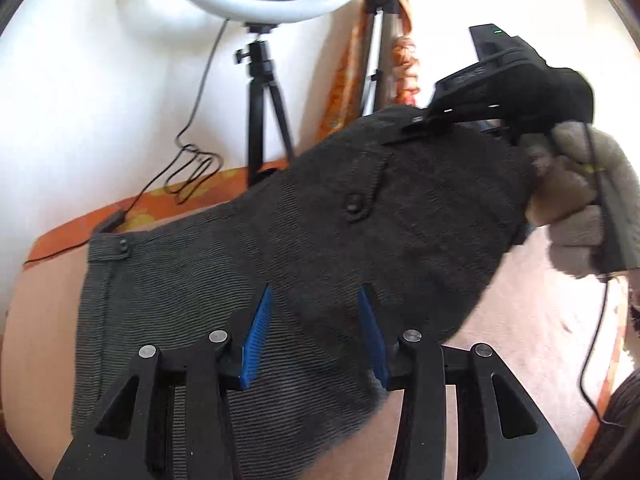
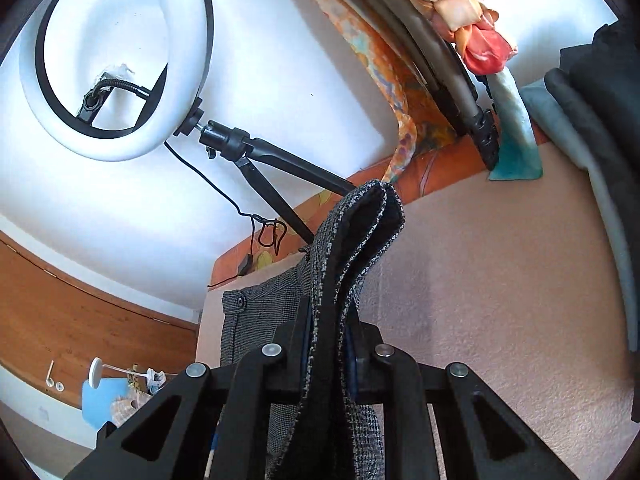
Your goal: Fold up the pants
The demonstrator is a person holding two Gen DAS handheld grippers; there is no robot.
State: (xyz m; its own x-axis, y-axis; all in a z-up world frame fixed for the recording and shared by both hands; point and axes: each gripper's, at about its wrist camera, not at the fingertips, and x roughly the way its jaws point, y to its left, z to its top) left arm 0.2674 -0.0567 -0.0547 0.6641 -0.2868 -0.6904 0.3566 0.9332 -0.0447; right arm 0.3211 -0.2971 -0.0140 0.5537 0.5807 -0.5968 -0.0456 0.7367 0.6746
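Note:
The dark grey woven pants (image 1: pixel 248 264) lie partly on a pink surface, with a buttoned waistband at the left. My left gripper (image 1: pixel 316 320) has blue pads (image 1: pixel 256 336) set wide apart with pants fabric draped between them; no clamping shows. My right gripper (image 1: pixel 424 124), held by a gloved hand, is shut on the far edge of the pants and lifts it. In the right wrist view the right gripper (image 2: pixel 330 328) pinches a folded band of the pants (image 2: pixel 360 216) that rises in a loop above the fingers.
A ring light (image 2: pixel 116 56) on a black tripod (image 1: pixel 260 120) stands behind the surface by the white wall. An orange patterned cloth (image 1: pixel 352 60) hangs on a stand. Dark and teal clothes (image 2: pixel 580 92) are piled at the right. A cable (image 1: pixel 192 168) trails along the orange border.

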